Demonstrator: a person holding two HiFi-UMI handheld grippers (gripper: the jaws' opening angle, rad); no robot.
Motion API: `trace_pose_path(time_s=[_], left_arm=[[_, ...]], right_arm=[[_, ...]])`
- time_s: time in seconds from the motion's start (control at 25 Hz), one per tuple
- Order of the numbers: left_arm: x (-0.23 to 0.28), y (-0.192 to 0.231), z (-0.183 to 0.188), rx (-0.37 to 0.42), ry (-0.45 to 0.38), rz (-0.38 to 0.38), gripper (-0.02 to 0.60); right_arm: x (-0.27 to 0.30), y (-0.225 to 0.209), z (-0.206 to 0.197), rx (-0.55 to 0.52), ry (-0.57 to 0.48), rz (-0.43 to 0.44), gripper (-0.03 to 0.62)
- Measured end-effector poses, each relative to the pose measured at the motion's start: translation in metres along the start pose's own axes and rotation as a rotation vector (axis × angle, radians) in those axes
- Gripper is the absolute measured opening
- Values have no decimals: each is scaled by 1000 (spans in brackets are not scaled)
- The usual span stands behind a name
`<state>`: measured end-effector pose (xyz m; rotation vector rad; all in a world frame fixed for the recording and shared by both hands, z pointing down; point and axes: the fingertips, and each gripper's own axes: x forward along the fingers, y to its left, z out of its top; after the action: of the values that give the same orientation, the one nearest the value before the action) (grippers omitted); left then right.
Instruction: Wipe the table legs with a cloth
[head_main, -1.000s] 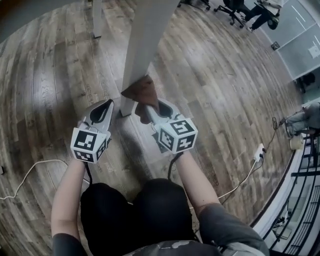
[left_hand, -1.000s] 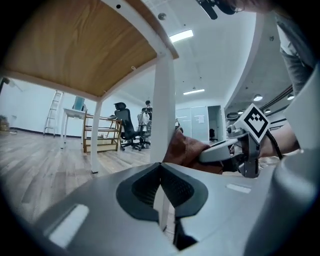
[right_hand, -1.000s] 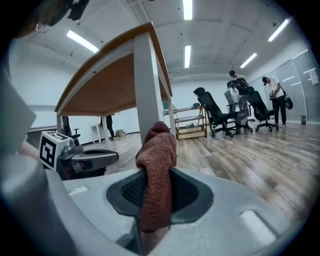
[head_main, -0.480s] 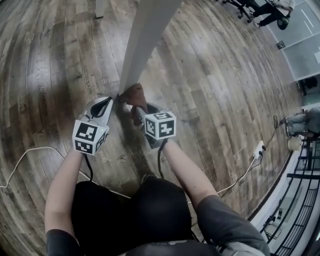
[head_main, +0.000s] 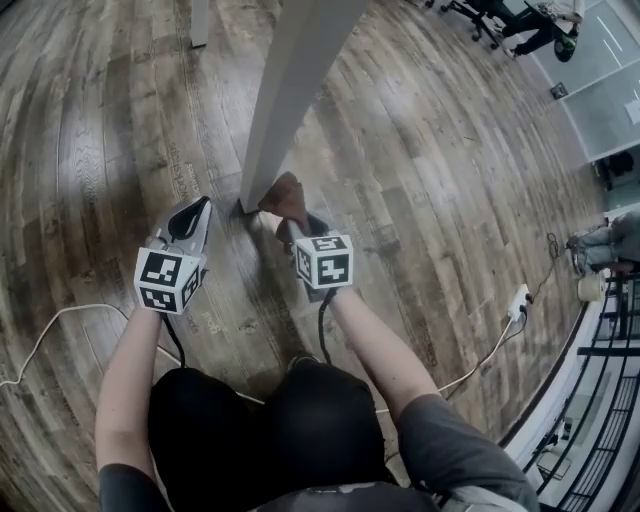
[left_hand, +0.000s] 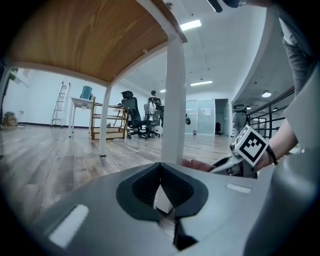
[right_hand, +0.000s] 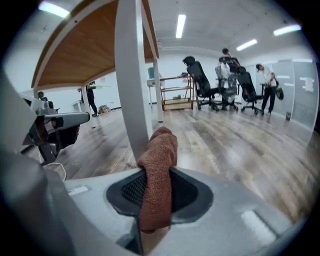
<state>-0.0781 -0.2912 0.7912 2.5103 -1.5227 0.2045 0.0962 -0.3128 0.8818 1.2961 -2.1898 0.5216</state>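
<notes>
A rust-brown terry cloth (head_main: 285, 195) is pinched between the fingers of the right gripper (head_main: 290, 222). In the right gripper view the fingers (right_hand: 187, 192) clamp the cloth's lower part, and its bunched top stands up above them. That top lies against the right side of a white square desk leg (head_main: 290, 90), down at the leg's foot just above the grey-brown wood plank floor (head_main: 420, 170).

The left gripper (head_main: 196, 213) sits just left of the same foot, near it but apart. Its fingers (left_hand: 172, 185) are pressed together at the tips and hold nothing. The leg rises directly beyond them, and the right gripper's marker cube shows to the right.

The wooden underside of the desk top (left_hand: 95, 35) spreads overhead, and a second white leg (head_main: 199, 20) stands farther off to the left. The person's dark-trousered knees (head_main: 270, 420) fill the near edge of the head view.

A thin white cable (head_main: 60, 325) curls over the floor at the near left. Another cable runs to a white power strip (head_main: 517, 300) at the right, close to a black railing (head_main: 600, 400). Black office chairs (right_hand: 202, 85) stand at the far right with people beside them. A ladder (left_hand: 60, 102) and a wooden rack (left_hand: 107, 120) line the far wall.
</notes>
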Motion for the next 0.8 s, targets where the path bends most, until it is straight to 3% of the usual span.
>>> trace_pose_path(time_s=[0.12,0.32,0.52,0.68,0.8], left_arm=[[-3,19,29,11,-34,35,20],[-14,32,103,67,-99,53,20],[-20,10,188,88,-203,3,20],[-20,-4,244,115,-279,-20,20],[-20,-14,269,115,-321,-28,20]], right_arm=[[-26,-24,61,-120,-115,-40,92],[-87,-36,191,-298,-308,4,92],[-165,-25,307,-356,-521,-14,92],[-215,-4,372,-373,-668,-25,92],[-235,15,393,-445,-716,-30,92]])
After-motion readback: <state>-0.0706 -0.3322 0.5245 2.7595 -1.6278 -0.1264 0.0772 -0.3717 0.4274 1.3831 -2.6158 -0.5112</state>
